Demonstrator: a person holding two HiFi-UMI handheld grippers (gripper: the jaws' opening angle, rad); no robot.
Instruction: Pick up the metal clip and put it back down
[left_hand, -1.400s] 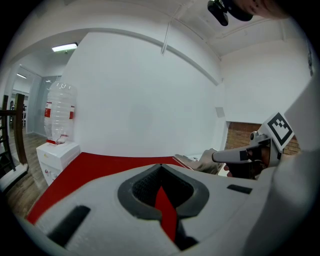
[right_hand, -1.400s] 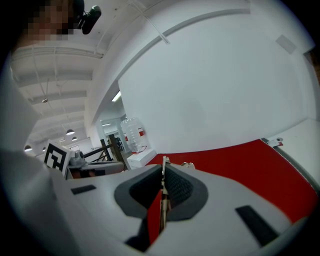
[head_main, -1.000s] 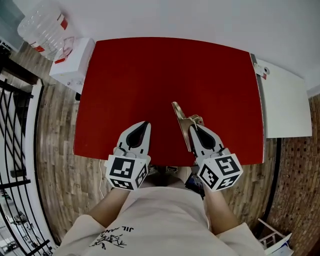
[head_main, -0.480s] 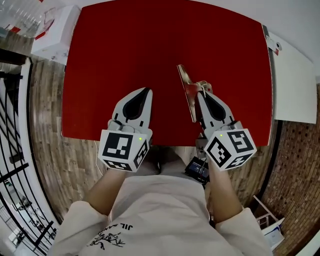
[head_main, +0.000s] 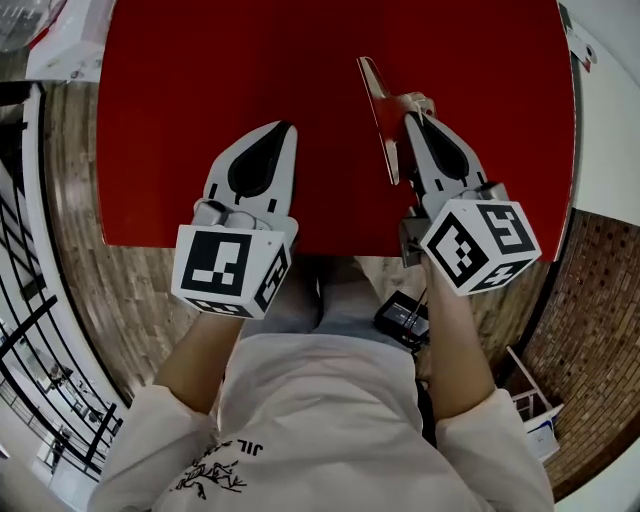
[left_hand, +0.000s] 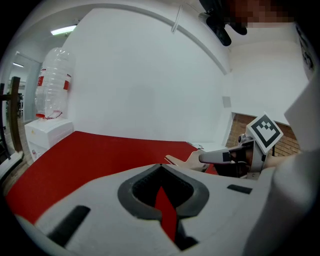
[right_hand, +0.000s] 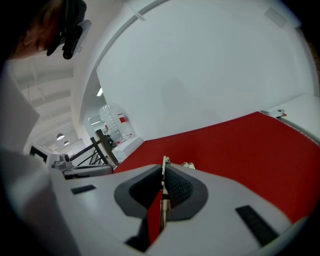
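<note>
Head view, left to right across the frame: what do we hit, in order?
railing → left gripper → clip → right gripper

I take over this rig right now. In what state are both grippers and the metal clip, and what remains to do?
Left gripper: shut, empty, over the near part of the red table.
Right gripper: shut on the metal clip, whose long plate points away from the person.
Done: the clip is picked up. I cannot tell whether it touches the table.
Left: set the clip down on the table, open the right jaws, draw back.
</note>
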